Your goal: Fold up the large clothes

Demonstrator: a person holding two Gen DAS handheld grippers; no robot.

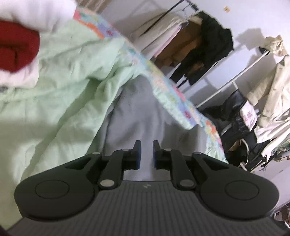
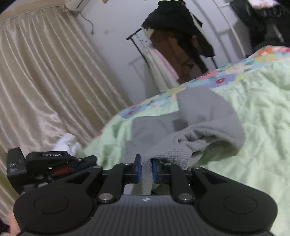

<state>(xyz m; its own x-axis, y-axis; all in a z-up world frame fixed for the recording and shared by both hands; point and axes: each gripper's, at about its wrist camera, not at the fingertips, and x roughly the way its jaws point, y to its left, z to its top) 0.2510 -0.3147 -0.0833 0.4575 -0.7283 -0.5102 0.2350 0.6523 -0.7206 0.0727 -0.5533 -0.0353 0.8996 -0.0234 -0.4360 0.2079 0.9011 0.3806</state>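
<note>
A grey knit garment (image 1: 137, 112) lies crumpled on a pale green quilt (image 1: 63, 81) with a flowered border. In the left wrist view my left gripper (image 1: 146, 152) hovers low over the grey cloth. Its blue pads stand a narrow gap apart, and the cloth looks flat beneath them rather than pinched. In the right wrist view my right gripper (image 2: 146, 163) is shut on a bunched fold of the grey garment (image 2: 208, 116), which rises from the quilt (image 2: 253, 109) into the jaws. The left gripper's housing (image 2: 45, 163) shows close on the left.
A red bundle (image 1: 18, 50) and a white pillow (image 1: 36, 14) lie at the quilt's far left. Beyond the bed stand a clothes rack with dark and brown garments (image 1: 199, 45), a beige coat (image 1: 271, 81) and a beige curtain (image 2: 45, 81). White cloth (image 2: 67, 141) lies by the curtain.
</note>
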